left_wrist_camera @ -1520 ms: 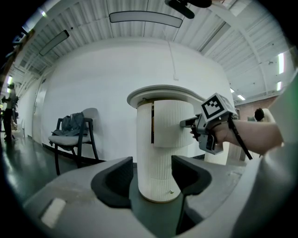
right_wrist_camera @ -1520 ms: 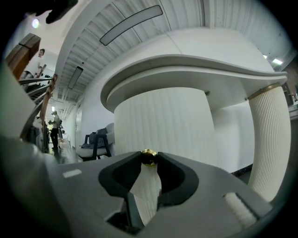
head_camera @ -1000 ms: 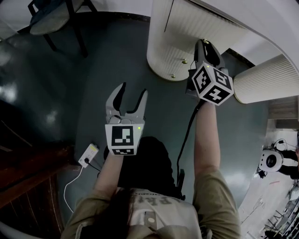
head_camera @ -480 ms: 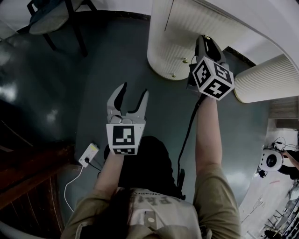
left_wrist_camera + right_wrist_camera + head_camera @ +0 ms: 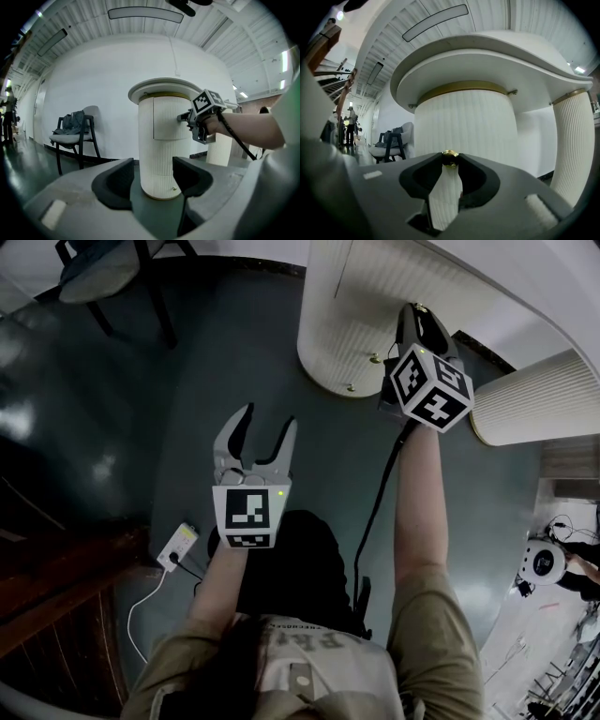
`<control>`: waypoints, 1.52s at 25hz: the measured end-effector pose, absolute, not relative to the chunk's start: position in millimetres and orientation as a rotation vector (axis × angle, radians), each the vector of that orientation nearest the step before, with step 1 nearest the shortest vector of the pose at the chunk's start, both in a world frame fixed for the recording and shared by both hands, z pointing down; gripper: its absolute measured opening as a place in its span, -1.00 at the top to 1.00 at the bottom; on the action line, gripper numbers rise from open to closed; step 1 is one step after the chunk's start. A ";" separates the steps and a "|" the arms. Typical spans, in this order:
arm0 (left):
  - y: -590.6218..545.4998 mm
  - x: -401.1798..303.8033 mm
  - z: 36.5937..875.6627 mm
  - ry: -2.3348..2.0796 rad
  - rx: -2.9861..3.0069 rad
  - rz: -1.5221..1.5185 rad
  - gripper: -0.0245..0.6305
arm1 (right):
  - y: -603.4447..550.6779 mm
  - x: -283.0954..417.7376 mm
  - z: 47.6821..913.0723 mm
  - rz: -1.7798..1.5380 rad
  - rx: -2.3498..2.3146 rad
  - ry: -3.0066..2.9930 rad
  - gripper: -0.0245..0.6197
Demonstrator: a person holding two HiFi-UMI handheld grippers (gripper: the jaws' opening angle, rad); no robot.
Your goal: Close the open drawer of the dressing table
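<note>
The white dressing table has a ribbed round pedestal (image 5: 361, 310) (image 5: 161, 159) under a curved top (image 5: 497, 51). Its upper drawer front (image 5: 168, 119) looks almost flush with the pedestal, with thin seams showing. My right gripper (image 5: 413, 315) (image 5: 450, 161) points level at this drawer and is shut on its small gold knob (image 5: 450, 158). The left gripper view shows the same gripper (image 5: 182, 117) at the drawer's right edge. My left gripper (image 5: 267, 423) (image 5: 153, 176) hangs open over the dark floor, well short of the pedestal, with nothing between its fingers.
A second ribbed white column (image 5: 534, 399) stands right of the pedestal. A dark chair with clothes on it (image 5: 103, 268) (image 5: 75, 131) stands at the back left. A white power strip (image 5: 178, 549) lies on the floor beside dark wooden steps (image 5: 56, 601).
My right gripper has crept slightly toward the pedestal, still holding the knob. My left gripper has stayed where it was.
</note>
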State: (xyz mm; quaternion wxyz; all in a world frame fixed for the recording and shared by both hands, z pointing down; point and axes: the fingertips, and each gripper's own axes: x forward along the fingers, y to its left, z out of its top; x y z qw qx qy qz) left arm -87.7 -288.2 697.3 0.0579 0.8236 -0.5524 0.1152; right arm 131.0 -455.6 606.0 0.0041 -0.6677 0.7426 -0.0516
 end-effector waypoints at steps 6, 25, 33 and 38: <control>-286.6 -89.3 694.7 -1.679 2.497 0.345 0.12 | -454.8 130.8 606.3 -0.168 -2.094 2.325 0.57; -273.4 -108.3 689.4 -1.677 2.468 0.258 0.12 | -402.6 139.5 584.6 -0.075 -2.030 2.258 0.25; -270.7 -112.5 693.7 -1.688 2.446 0.249 0.12 | -380.4 154.2 590.2 -0.085 -2.044 2.229 0.25; -272.1 -109.7 680.0 -1.693 2.413 0.252 0.12 | -373.4 163.7 587.9 -0.116 -2.089 2.239 0.25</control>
